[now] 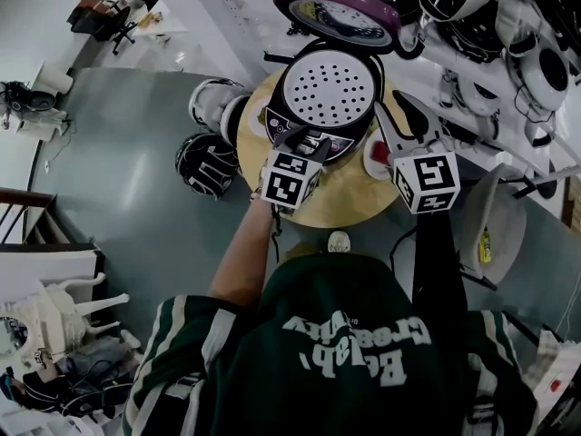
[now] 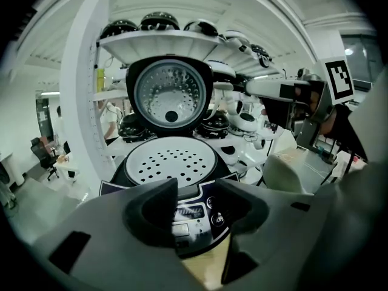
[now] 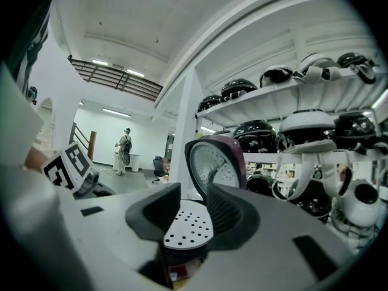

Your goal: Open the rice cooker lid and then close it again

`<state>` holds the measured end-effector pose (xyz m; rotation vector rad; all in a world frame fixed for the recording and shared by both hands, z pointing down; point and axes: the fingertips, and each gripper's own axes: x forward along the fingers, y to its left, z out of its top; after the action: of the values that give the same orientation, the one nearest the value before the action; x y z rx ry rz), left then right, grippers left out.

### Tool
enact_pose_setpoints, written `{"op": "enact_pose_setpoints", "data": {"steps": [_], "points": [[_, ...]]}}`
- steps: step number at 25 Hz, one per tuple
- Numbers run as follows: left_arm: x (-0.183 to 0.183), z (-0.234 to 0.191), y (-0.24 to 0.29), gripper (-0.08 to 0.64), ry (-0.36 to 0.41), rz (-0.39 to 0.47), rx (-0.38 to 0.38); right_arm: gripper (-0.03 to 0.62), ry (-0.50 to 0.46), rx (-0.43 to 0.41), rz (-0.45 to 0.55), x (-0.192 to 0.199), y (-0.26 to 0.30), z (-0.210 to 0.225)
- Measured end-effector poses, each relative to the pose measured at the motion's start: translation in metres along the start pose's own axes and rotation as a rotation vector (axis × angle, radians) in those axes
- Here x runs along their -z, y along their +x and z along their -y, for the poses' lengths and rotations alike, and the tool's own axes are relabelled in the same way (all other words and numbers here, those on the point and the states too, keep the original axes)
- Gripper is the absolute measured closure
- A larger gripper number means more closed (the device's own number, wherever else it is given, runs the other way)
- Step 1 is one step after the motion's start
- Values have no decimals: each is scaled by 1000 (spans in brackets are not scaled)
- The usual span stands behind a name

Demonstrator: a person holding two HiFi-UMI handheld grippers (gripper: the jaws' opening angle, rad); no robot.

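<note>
Round wooden table [image 1: 349, 200] on grey floor [image 1: 118, 153] | lid-up purple rice cooker [image 1: 331, 89], white helmet shelves [image 3: 285, 97] behind | my left gripper [image 2: 195, 196], right gripper [image 3: 193, 205]: jaws apart, empty

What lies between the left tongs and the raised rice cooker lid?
Left gripper view: beyond the left tongs, the control panel, then the white perforated plate, before the lid.

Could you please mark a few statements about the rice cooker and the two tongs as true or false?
1. The rice cooker lid stands open. True.
2. The left tongs grip the lid. False: they are open and empty, in front of the control panel.
3. The rice cooker sits on a round wooden table. True.
4. The right tongs hold a helmet. False: they are open and empty.
</note>
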<state>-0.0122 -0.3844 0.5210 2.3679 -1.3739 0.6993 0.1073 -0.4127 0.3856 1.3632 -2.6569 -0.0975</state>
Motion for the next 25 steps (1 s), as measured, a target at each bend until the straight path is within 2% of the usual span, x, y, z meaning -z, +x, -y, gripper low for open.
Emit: {"op": "enact_pose_setpoints", "data": {"steps": [14, 19, 25], "points": [[3, 0, -3, 365, -3, 23, 2, 453, 9, -17, 13, -8, 6, -11], [3, -2, -2, 365, 47, 54, -27, 451, -6, -20, 10, -10, 8, -12], [-2, 0, -2, 357, 64, 109, -33, 438, 9, -1, 14, -21, 13, 5]]}}
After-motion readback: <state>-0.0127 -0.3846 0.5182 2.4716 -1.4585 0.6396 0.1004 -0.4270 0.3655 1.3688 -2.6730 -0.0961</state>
